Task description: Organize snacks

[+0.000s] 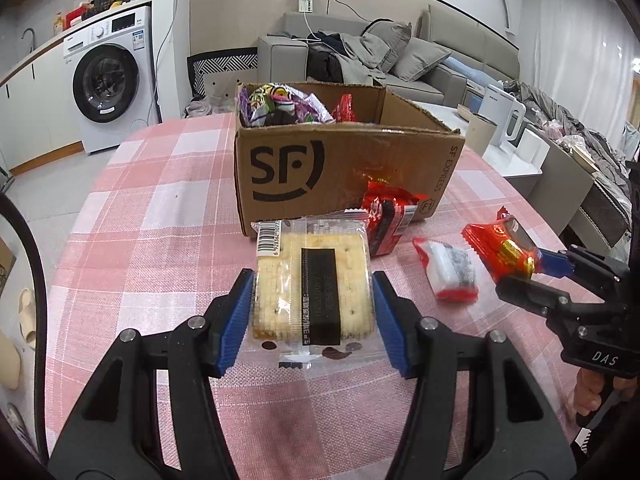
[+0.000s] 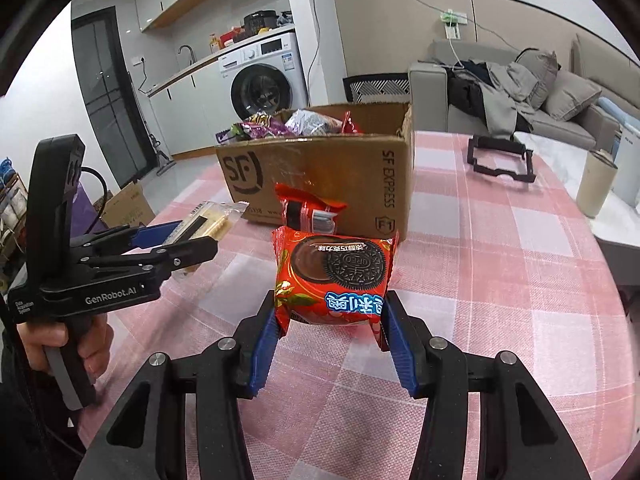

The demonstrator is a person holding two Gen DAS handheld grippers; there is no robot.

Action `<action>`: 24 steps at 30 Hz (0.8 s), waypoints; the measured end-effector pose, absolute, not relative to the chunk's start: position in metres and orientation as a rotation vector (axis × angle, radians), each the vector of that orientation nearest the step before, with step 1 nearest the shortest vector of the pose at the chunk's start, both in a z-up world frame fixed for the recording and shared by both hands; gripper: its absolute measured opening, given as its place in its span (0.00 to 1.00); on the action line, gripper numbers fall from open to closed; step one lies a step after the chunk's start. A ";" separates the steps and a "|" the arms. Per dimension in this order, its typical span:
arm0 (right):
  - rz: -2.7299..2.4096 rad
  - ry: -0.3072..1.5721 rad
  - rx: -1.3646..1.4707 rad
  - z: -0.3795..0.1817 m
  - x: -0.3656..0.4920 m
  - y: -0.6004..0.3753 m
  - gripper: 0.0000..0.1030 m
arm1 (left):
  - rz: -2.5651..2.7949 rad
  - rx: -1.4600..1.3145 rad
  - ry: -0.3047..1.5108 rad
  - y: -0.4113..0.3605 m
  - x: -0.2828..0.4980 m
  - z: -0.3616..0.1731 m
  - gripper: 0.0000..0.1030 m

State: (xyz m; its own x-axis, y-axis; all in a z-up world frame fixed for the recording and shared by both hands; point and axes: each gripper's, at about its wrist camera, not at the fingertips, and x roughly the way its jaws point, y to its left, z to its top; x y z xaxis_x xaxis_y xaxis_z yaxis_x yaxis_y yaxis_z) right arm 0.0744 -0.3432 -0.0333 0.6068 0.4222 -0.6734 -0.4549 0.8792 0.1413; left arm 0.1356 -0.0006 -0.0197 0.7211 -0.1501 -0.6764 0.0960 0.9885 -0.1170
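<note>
Left gripper [image 1: 314,312]: clenched on a clear-wrapped cracker pack [image 1: 312,284]; both blue pads pressed its sides, and the pack was held off the cloth, barcode end pointing away toward the box.
Right gripper [image 2: 331,326]: clenched on a red Oreo packet [image 2: 332,276]; pads bit the lower corners of the wrapper, and the packet stood upright between them, its print upside down, clear of the table.
Hand [image 2: 64,344]: seen in the right wrist view, wrapped around the black handle of the left gripper at the table's near edge.
Table [image 1: 152,208]: covered in a pink and white checked cloth.
Loose snacks on cloth: a small white-and-red packet [image 1: 450,276] lay flat between the two grippers; a red and black packet [image 1: 386,216] rested just in front of the box, close against its front face.
Cardboard box [image 1: 344,168]: open-topped, SF logo on the near face, standing mid-table beyond both grippers.
Box contents: purple snack bags [image 1: 276,106] heaped at the left end, and a red wrapper [image 1: 344,108] poking up beside them.
Black frame [image 2: 500,160]: lay flat on the cloth to the right of the box, well apart from it.
Beyond table: a washing machine [image 1: 106,80] under a counter at left, a grey sofa [image 1: 420,60] with clothes piled on it behind the box.
</note>
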 end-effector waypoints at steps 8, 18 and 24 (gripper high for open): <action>0.493 0.725 -0.031 -0.024 0.072 -0.346 0.49 | -0.137 -0.080 0.730 0.005 0.122 -0.003 0.53; 0.511 0.677 -0.019 -0.006 0.073 -0.344 0.50 | -0.143 -0.064 0.670 0.004 0.107 0.025 0.54; 0.525 0.658 -0.014 0.004 0.078 -0.340 0.50 | -0.148 -0.047 0.644 0.002 0.104 0.046 0.53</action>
